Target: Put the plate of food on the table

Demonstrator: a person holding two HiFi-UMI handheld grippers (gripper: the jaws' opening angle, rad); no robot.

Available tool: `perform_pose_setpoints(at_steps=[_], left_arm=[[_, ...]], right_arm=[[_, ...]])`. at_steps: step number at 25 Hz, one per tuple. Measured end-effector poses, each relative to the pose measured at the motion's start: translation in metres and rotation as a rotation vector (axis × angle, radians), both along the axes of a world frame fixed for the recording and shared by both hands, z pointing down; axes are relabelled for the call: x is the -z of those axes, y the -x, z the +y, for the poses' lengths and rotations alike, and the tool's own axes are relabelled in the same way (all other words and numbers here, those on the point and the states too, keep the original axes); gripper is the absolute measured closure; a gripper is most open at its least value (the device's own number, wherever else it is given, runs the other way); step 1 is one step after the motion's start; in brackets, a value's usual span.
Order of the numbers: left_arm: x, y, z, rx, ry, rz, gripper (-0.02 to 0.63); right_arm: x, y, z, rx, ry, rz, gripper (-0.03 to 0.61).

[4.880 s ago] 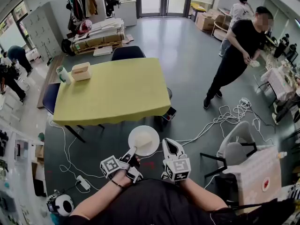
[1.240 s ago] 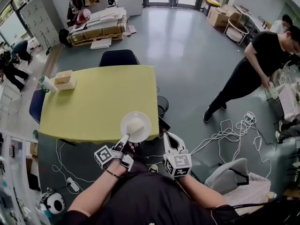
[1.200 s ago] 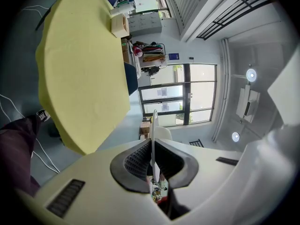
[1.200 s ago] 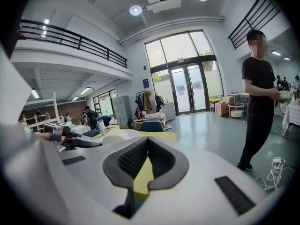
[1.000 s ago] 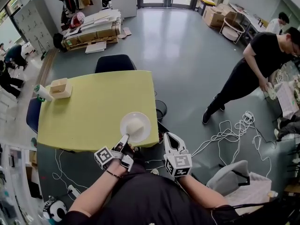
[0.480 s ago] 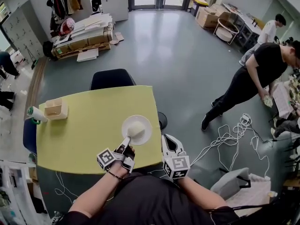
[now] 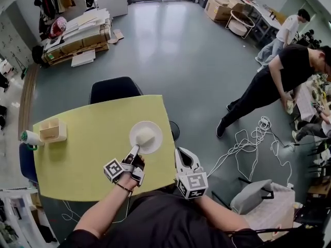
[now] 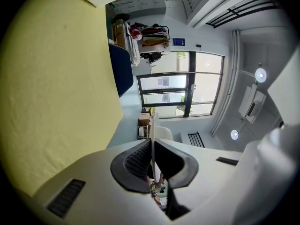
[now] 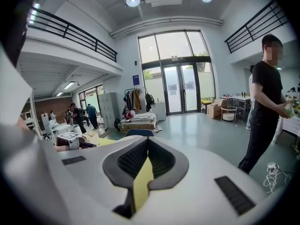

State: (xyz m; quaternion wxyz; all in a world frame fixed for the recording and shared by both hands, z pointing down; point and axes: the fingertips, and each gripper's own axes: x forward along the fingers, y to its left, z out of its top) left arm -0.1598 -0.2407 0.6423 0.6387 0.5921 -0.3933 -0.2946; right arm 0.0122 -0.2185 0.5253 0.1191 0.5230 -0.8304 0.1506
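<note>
Holding the plate (image 7: 145,137) clamped by its 7 o'clock rim over the desk's (image 7: 83,149) 3 o'clock side, the left claw (image 7: 135,150) should next lower it flat and release, while the right claw (image 7: 181,156) idles closed and empty.

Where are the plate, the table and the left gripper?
plate (image 7: 157,130), head view, bare right rim.
table (image 7: 85,150), head view, bare yellow top.
left gripper (image 7: 135,149), head view, tips clamping the plate's edge.
</note>
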Motion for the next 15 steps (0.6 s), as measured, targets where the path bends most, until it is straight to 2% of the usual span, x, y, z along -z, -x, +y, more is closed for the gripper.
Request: perform_pose_setpoints(at_steps=[2, 7, 11, 15], left_arm=[[-0.004, -0.001, -0.012, -0.002, -0.013, 0.020, 0.595], [-0.020, -0.004, -0.043, 0.020, -0.016, 0.006, 0.595], [-0.034, -0.009, -0.076, 0.038, -0.012, 0.041, 0.595], [-0.061, -0.008, -0.109, 0.028, -0.003, 0.003, 0.595]], right_arm=[[0.005, 0.001, -0.007, 0.011, -0.014, -0.003, 0.566], [0.016, 0.007, -0.027, 0.081, -0.062, -0.017, 0.566], [0.015, 0.011, -0.049, 0.145, -0.081, -0.011, 0.566], [0.014, 0.009, -0.075, 0.180, -0.093, -0.020, 0.566]])
